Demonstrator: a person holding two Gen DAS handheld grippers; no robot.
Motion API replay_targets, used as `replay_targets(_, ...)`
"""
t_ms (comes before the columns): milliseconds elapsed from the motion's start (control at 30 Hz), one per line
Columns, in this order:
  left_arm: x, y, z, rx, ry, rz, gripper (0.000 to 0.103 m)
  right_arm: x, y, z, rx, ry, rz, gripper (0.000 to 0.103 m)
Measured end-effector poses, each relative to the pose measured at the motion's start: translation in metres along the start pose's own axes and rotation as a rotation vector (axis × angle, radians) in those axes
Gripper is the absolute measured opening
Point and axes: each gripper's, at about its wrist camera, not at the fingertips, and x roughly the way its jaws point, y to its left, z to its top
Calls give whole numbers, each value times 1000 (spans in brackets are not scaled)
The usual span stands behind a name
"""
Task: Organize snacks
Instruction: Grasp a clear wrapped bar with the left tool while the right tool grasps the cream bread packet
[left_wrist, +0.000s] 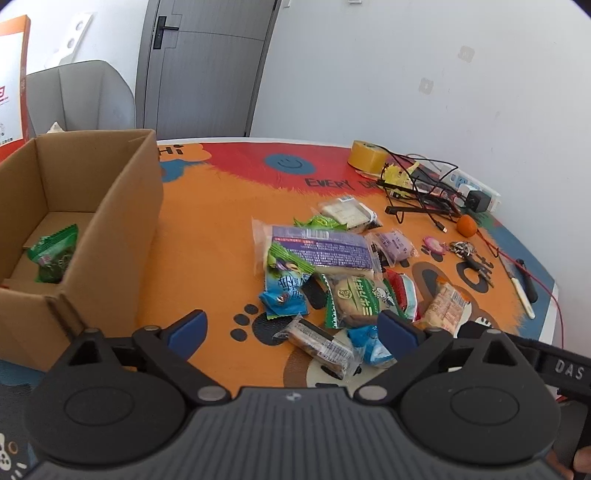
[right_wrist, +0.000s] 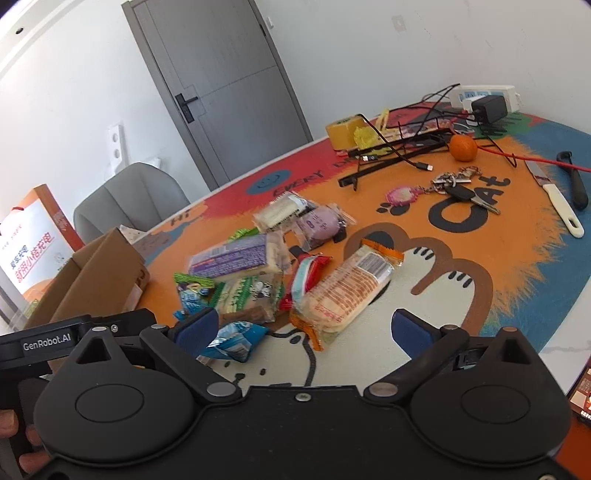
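Note:
A pile of snack packets (left_wrist: 332, 266) lies on the orange cartoon table mat (left_wrist: 207, 236); it also shows in the right wrist view (right_wrist: 266, 269). A cardboard box (left_wrist: 122, 221) stands at the left with one green packet (left_wrist: 53, 254) inside. My left gripper (left_wrist: 291, 332) is open and empty, just above the near edge of the pile, over a brown bar packet (left_wrist: 321, 347). My right gripper (right_wrist: 303, 328) is open and empty, near an orange-edged cracker packet (right_wrist: 343, 291) and a blue packet (right_wrist: 236, 341).
At the far right lie a tape roll (left_wrist: 365, 155), tangled cables and a power strip (left_wrist: 476, 188), an orange (right_wrist: 462, 147), keys (right_wrist: 458, 188), a white-handled knife (right_wrist: 557, 203) and a black tool (right_wrist: 576, 181). A grey chair (left_wrist: 81, 96) stands behind the box.

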Motion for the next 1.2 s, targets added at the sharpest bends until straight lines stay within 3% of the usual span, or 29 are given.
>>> replay_targets(100, 10, -2, -2, 1, 24, -1, 86, 9, -5, 0, 21, 14, -7, 88)
replay_targets(233, 24, -4, -4, -1, 46, 16, 80, 21, -7, 2, 25, 16, -28, 85)
replay_targets(367, 35, -6, -5, -1, 71, 33, 67, 33, -9, 6, 25, 15, -61, 81)
replay_targets(733, 42, -13, -10, 56, 88, 60, 66, 50, -5, 9, -14, 21, -118, 76)
replay_targets(933, 40, -9, -11, 63, 75, 69, 45, 40, -6, 4, -29, 30, -127, 53)
replay_targets(1000, 40, -8, -11, 64, 74, 60, 30, 37, -6, 2, -29, 40, -104, 40)
replay_targets(1067, 39, -7, -11, 62, 77, 54, 19, 34, -6, 0, -28, 44, -100, 35)
replay_targets(1200, 36, -2, -12, 46, 82, 36, 18, 25, -5, -4, -44, 57, -103, 33)
